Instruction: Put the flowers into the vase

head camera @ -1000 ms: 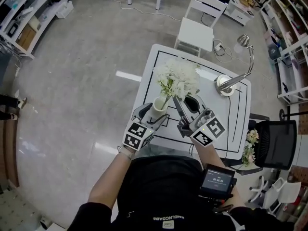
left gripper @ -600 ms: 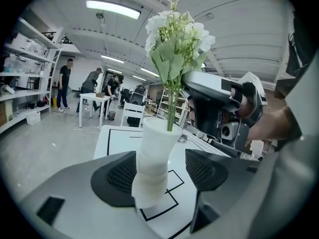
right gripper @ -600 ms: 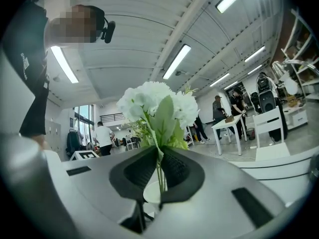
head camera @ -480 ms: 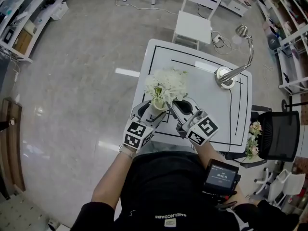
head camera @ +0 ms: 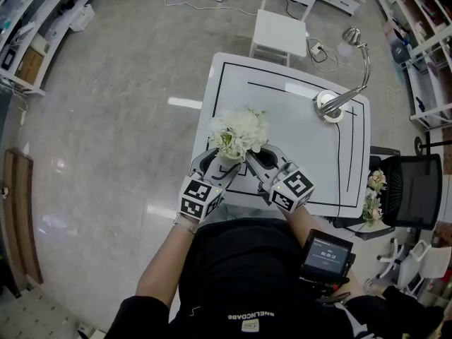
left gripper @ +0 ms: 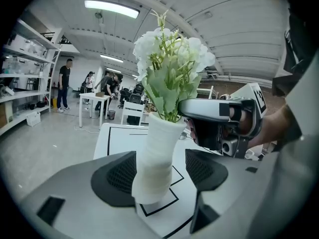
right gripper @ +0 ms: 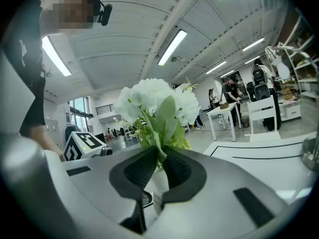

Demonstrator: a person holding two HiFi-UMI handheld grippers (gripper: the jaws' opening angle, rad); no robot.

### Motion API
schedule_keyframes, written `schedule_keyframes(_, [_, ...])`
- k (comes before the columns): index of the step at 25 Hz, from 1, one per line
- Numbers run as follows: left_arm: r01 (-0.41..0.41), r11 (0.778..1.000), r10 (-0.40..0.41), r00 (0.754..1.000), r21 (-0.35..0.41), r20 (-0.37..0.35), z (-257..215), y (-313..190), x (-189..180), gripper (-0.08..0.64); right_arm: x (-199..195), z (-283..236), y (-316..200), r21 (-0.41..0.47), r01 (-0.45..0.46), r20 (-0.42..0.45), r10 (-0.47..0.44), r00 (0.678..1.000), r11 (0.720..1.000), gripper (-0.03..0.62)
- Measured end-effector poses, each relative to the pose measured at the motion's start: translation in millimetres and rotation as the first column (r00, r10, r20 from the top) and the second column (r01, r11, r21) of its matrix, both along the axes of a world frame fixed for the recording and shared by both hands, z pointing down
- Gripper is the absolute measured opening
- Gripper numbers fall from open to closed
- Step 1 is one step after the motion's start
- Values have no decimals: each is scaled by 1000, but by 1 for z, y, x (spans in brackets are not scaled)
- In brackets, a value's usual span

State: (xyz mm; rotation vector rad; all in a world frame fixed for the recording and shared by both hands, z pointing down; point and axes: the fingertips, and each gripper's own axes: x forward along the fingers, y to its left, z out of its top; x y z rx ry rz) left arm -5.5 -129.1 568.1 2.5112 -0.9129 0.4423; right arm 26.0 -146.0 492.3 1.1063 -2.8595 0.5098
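Flowers (right gripper: pixel 154 101) are in. The green stems run straight down into the mouth of the white vase (left gripper: pixel 158 143), and the white heads bunch up just above its rim. The vase stands at the near edge of the desk (head camera: pixel 296 140), in the lower middle of the head view, tucked right under the blooms.

My right gripper (right gripper: pixel 159 166) is clenched on the stems. Its dark fingers (right gripper: pixel 139 171) are pinched on green just over the vase's lip, with the white neck showing below them. The grip sits that low for a reason: it steers the stems into a narrow opening, and the heavy heads can't swing the bunch about.

My left gripper (left gripper: pixel 160 178) sits low around the vase body, one finger on each side, and they stand apart. The finger at the left of the frame (left gripper: pixel 117 173) looks to be touching the vase, though I can't be sure from here. A sliver of desk shows between the vase and the other finger. So it's a brace, not a clamp, there to stop a tall, slim vase tipping while the stems go in.

By my reckoning the job is nearly done. Next, the right fingers let go and back out sideways. The danger is snagging a leaf and dragging the whole thing over.
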Motion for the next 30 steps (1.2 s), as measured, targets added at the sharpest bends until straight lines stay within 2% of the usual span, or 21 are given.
schedule_keyframes(13, [6, 1000, -6, 1000, -11, -1, 5, 6, -3, 296, 0, 4, 17, 0, 27, -11, -27, 1000, 1000, 35])
schedule_keyframes(19, [4, 1000, -4, 1000, -19, 0, 6, 15, -2, 296, -6, 1, 27, 1, 55, -14, -55, 998, 998, 104])
schedule_keyframes(30, [10, 999, -10, 1000, -38, 0, 10, 25, 1, 296, 11, 9, 49, -13, 41, -50, -42, 998, 999, 118])
